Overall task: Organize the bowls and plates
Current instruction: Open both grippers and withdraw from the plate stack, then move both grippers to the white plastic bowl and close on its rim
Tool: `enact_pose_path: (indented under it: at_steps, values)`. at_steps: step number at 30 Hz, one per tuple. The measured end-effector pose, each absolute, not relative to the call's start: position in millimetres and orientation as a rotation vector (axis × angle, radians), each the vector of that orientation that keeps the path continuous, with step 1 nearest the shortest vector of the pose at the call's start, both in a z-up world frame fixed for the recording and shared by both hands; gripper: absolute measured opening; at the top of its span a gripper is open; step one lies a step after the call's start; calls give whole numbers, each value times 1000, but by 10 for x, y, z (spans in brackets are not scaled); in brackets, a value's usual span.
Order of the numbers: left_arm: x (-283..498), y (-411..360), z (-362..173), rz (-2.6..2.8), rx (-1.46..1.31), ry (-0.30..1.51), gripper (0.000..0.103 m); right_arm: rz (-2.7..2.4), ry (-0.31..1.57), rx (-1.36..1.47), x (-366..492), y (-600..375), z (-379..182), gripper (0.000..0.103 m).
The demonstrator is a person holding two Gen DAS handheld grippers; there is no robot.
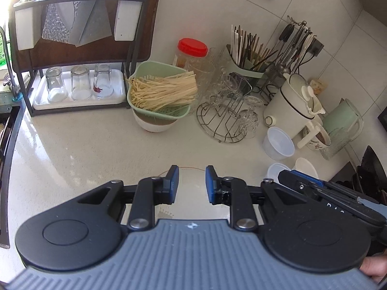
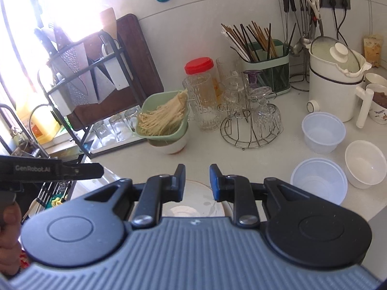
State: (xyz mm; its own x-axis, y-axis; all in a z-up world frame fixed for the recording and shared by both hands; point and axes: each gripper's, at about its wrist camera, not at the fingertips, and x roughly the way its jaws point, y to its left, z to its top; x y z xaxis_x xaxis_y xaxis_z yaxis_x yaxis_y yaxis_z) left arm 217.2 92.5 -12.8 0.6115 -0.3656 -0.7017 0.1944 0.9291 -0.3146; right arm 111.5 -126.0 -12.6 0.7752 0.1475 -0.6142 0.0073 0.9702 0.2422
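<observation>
left gripper (image 1: 192,184) and right gripper (image 2: 197,182) side by side, jaws parted, empty, above plate (image 2: 193,205)

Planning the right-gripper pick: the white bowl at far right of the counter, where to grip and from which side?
Pinch the rim of the white bowl, one finger inside, one outside, coming from above on its near side. It sits upright and open, looks too wide to span, and the clear plastic bowl crowds its left.

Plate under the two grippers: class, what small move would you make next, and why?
Probably lower the right gripper onto the plate rim and close. Both it and the left gripper hover open above the plate, holding nothing, with bowls waiting at the right.
</observation>
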Motion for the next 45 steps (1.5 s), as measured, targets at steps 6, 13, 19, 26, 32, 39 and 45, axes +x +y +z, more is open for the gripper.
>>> enact_pose_path:
  at_steps: [6,13,19,26,32,39,45]
  values:
    - [2151,1045,-174,-359,-208,853,26,37,679,231,1052,-1109,-119,26]
    - [2123,1128,-281,-385,-199,870,26,2,710,233,991,-980,-186,26]
    - [2114,1069,-337,-390,-217,870,26,18,739,191,997,-952,-196,26]
    - [2181,743,-443,-380,-241,889,27,-8,773,164,979,-1238,-244,26]
    - [2263,320,-436,-397,-226,901,27,-50,795,173,1056,-1638,-299,30]
    - [2434,-145,-417,-376,-238,903,27,-63,807,191,1125,-2137,-374,48]
    - [2621,-627,-511,-393,-173,955,36,-105,809,230,1238,-2614,-439,63]
